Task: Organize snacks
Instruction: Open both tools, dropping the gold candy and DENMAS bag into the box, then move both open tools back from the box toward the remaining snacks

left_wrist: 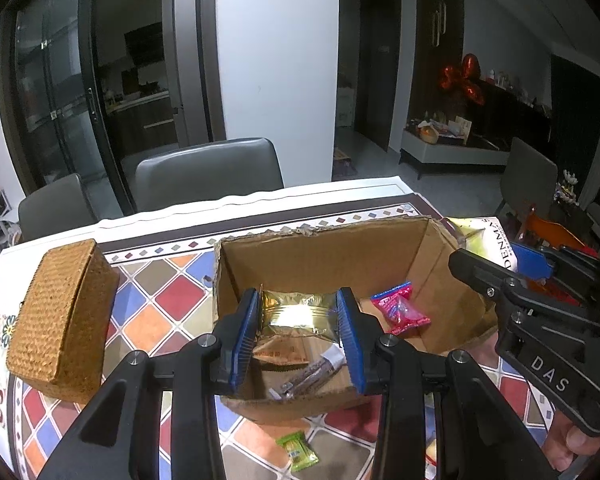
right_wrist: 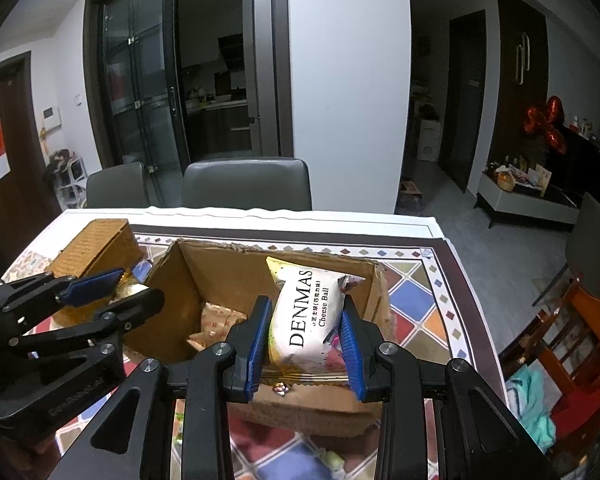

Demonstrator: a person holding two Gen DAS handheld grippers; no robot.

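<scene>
Over the box (left_wrist: 332, 248), left gripper (left_wrist: 298, 322) jaws clamp a gold packet (left_wrist: 296, 314); at its three o'clock, right gripper (right_wrist: 306, 334) jaws clamp a white bag (right_wrist: 308, 316). Both probably light, crinkly; grip mid-body.

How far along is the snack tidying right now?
Done: a pink packet already lies in the cardboard box. In hand: the left claw grips a gold packet, the right claw a white Denmas bag. Left: a green packet on the table.
</scene>
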